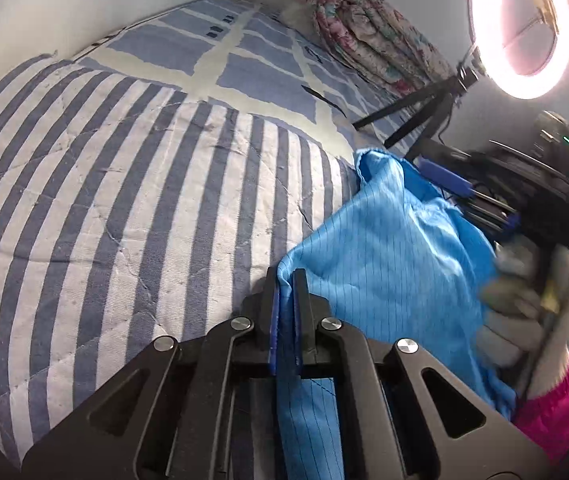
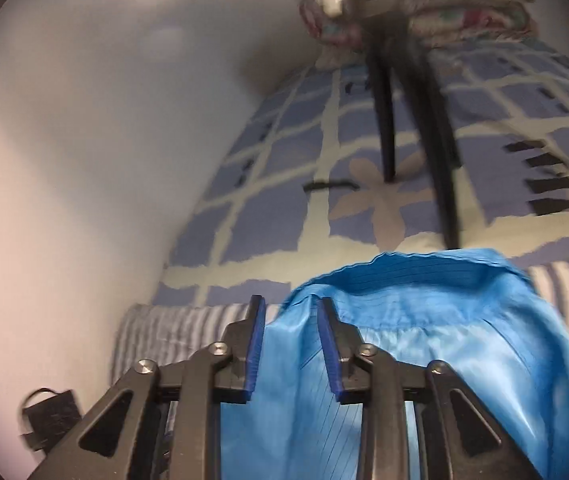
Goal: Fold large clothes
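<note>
White walls enclose a bed [image 1: 244, 56] under a blue checked cover, with a striped quilt [image 1: 104, 184] across its near part. On the quilt's right side a blue garment [image 1: 384, 248] is lifted. Left gripper [image 1: 286, 280] has its jaws clenched on the garment's edge. Right gripper [image 2: 290, 308] has its jaws parted, the fabric lying loose between them. Behind stands a ring light [image 1: 524, 28].
</note>
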`<state>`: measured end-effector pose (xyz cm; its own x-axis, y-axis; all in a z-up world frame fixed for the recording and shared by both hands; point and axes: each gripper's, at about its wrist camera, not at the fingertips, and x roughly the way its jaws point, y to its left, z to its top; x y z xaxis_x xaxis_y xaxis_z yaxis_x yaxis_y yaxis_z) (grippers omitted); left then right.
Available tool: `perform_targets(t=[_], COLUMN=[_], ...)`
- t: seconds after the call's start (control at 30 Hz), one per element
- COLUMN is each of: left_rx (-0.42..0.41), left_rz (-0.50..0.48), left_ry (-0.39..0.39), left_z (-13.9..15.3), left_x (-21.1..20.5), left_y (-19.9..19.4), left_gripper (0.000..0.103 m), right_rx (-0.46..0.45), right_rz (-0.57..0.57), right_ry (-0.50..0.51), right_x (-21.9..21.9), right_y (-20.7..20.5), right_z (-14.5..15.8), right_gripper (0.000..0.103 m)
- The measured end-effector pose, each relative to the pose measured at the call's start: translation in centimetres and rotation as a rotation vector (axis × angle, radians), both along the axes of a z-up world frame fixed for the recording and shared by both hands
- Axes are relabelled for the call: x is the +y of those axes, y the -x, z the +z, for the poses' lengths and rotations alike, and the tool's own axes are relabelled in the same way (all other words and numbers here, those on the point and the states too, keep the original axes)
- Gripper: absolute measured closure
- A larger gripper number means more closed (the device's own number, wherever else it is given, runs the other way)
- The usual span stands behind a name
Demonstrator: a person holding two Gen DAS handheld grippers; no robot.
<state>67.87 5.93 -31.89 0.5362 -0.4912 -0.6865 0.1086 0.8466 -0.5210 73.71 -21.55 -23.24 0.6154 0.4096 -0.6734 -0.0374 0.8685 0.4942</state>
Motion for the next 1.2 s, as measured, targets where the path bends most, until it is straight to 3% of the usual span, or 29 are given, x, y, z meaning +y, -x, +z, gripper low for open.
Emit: perform_targets(t=[0.2, 0.33, 0.53, 0.63, 0.7, 1.0, 1.2], left_rx=[-0.08, -0.187, -0.239, -0.272, -0.289, -0.298, -0.369], left_rz=[0.057, 0.004, -0.103, -0.162, -0.193, -0.338, -0.394], left_ry=[-0.055, -0.125, -0.152, -0.172, -0.174, -0.147, -0.144], left_z=[3.6, 8.4, 14.9, 18.6, 20.3, 25.9, 30.6], left_x=[0.7, -0.3, -2.5, -4.1, -5.0, -9.6, -11.6], left_y=[2.3, 6.6, 14.0, 19.1, 22.3, 35.3, 41.8], left_gripper=[0.097, 0.097, 0.097, 0.082, 0.066, 0.063, 0.059], right_rx=[-0.071, -0.135, -0.137, -0.113, -0.108, -0.105, -0.174], right_rz=[0.08, 0.107, 0.066, 0.037, 0.011, -0.114, -0.199], right_ry=[0.045, 0.155, 0.253, 0.302, 0.318, 0.348, 0.297], right_x=[-0.4, -1.7, -6.0, -8.3, -10.0, -17.1, -22.0], right_y=[6.6, 12.9, 23.6, 29.6, 33.7, 49.4, 57.7], right_z=[6.2, 10.7, 15.7, 17.5, 18.5, 20.7, 24.0], right_gripper=[0.073, 0.068, 0.068, 0.068, 0.068, 0.068, 0.068])
